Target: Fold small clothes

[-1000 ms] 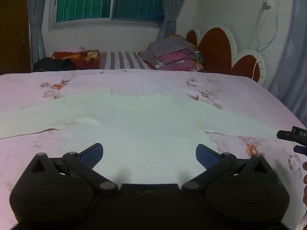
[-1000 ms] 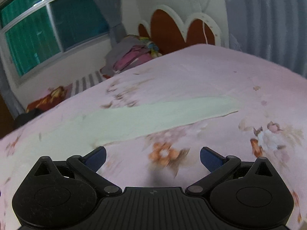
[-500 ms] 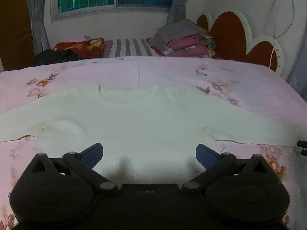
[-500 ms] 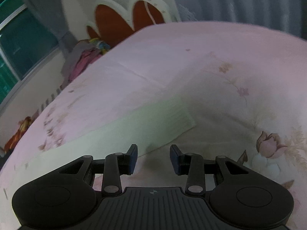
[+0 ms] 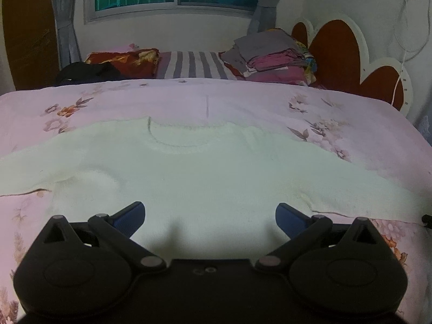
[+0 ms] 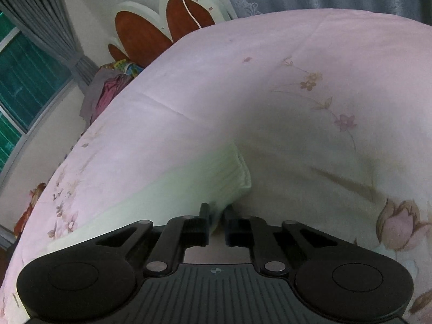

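A pale cream long-sleeved sweater (image 5: pixel 210 172) lies flat on the pink floral bedspread (image 5: pixel 243 102), neck away from me, sleeves spread left and right. My left gripper (image 5: pixel 209 214) is open and empty above the sweater's lower body. In the right wrist view the sweater's right sleeve cuff (image 6: pixel 226 172) lies on the bedspread (image 6: pixel 297 81). My right gripper (image 6: pixel 216 216) is shut on the near edge of that cuff.
A stack of folded clothes (image 5: pixel 272 56) sits at the far right of the bed by the red scalloped headboard (image 5: pixel 343 51). Striped and red bedding (image 5: pixel 189 64) and a dark item (image 5: pixel 86 73) lie along the far edge under the window.
My right gripper moved along the sleeve to its cuff and closed from wide open to shut on it. My left gripper rose a little over the sweater and stayed open.
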Tool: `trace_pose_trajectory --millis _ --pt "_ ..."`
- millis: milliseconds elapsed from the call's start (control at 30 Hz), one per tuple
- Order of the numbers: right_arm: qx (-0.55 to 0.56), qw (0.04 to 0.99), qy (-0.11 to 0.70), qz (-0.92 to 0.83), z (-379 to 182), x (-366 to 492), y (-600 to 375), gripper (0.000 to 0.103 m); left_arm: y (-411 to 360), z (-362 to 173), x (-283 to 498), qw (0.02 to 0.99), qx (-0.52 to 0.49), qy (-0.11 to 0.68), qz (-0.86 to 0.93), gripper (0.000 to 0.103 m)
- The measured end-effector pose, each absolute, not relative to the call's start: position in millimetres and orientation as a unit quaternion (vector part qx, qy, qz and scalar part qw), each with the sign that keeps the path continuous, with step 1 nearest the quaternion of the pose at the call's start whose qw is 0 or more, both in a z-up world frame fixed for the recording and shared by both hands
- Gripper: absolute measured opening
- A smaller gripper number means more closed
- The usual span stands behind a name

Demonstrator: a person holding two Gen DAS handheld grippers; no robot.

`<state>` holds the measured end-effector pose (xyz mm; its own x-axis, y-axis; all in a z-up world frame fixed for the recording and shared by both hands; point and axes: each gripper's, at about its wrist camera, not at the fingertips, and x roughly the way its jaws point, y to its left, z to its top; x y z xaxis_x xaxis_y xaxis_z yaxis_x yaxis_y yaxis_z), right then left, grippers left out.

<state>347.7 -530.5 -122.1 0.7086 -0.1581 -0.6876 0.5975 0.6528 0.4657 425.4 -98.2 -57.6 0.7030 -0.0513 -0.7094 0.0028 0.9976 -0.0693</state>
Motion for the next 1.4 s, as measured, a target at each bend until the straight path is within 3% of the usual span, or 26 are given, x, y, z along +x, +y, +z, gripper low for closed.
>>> trace_pose_trajectory --millis 300,667,1033,1267,1300,1367,1400 --pt "0.285 0.887 0.317 -0.177 -91 377 -477 0.003 -33 -81 416 0.902 -0.062 0.426 0.004 0.103" --pt "0.163 0.923 0.349 -0.008 -60 416 -268 0.003 58 -86 410 0.908 -0.099 0.406 -0.021 0.1" --pt "0.081 0.916 0.379 0.099 -86 455 -73 0.003 143 -87 395 0.906 -0.13 0.402 0.002 0.097" --pt "0.054 0.915 0.383 0.114 -113 468 -14 0.004 151 -86 405 0.905 -0.145 0.399 -0.004 0.094" --pt "0.043 0.915 0.384 0.114 -115 467 -10 0.012 148 -86 408 0.905 -0.146 0.399 -0.011 0.093" --pt "0.04 0.919 0.371 0.123 -112 461 -11 0.038 139 -87 418 0.905 -0.151 0.398 -0.026 0.091" --pt "0.04 0.923 0.364 0.119 -110 453 -17 0.057 133 -89 425 0.903 -0.156 0.398 -0.038 0.088"
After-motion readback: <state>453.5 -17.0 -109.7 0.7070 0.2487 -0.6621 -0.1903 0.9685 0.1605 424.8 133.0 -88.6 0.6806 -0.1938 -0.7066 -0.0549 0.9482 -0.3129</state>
